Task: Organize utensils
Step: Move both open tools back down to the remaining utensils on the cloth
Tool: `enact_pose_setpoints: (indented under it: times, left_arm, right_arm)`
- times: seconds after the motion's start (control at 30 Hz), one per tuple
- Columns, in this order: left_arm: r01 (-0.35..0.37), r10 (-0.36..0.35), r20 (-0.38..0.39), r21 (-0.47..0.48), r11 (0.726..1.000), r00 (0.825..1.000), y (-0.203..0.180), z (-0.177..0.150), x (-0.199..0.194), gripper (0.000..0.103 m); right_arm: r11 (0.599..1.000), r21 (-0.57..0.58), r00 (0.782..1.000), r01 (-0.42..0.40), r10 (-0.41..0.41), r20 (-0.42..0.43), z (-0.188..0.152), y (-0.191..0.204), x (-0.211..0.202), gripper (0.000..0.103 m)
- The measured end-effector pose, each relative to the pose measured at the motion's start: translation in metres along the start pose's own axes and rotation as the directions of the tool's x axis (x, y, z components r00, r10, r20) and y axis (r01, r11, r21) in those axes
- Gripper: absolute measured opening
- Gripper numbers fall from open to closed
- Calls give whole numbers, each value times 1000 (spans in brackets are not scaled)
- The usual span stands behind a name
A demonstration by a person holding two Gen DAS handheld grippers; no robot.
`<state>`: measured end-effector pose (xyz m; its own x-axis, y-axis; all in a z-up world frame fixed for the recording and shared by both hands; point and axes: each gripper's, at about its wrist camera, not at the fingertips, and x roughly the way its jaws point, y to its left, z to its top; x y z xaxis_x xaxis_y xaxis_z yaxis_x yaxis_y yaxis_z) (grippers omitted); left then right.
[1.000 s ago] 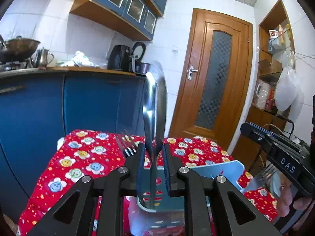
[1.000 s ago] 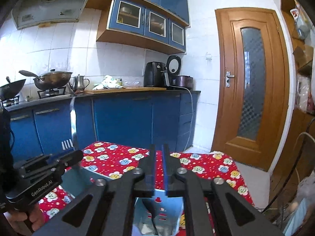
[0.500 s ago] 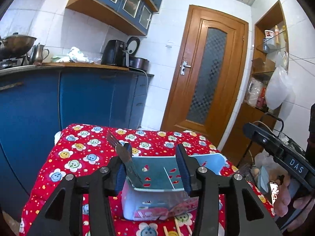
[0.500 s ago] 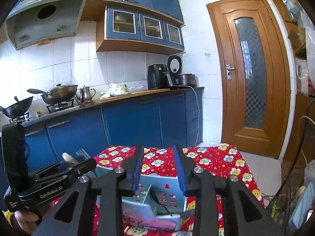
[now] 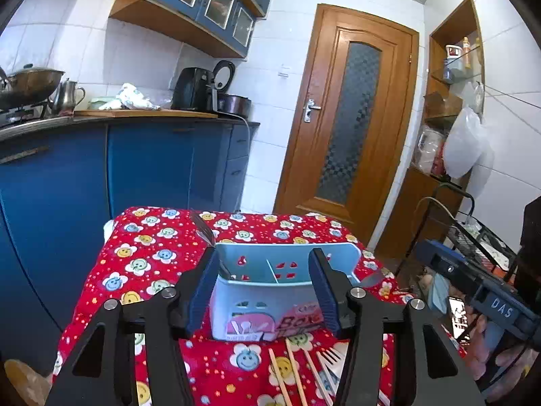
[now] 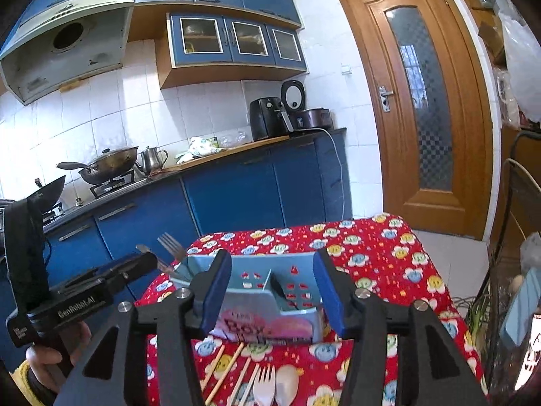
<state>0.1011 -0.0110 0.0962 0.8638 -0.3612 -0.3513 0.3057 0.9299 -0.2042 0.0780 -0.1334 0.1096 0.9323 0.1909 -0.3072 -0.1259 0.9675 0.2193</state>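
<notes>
Both grippers have drawn back from the blue caddy (image 5: 287,277), leaving the metal fork (image 6: 172,247) inside; their fingers have just been opening, now spread and empty.

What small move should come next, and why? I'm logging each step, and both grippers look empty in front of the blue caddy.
Probably lower the right gripper toward the white plastic fork lying on the cloth in front of the caddy. Both grippers have just been opening and hold nothing; the left gripper is empty too. A metal fork already stands in the caddy, while chopsticks and a spoon remain outside.
</notes>
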Motion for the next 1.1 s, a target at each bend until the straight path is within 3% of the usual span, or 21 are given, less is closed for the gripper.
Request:
enact_pose_setpoints:
  times: [0.3,0.63,1.1]
  left_arm:
    - [7,-6,-29,33,999,1000,-12,-13,-26,60]
    - [5,-3,-118,23,1000,993,-17,-36,-37,60]
    - [-15,11,-276,-12,1000,961,-14,-70,-25,60]
  right_arm:
    - [1000,28,1000,6,-5,-28,-19,-4,-22,59]
    - [997,70,996,29,-23,-83,-45,-12,-36,64]
    - [992,108,985,64,-45,-167,-77,-27,-44,71]
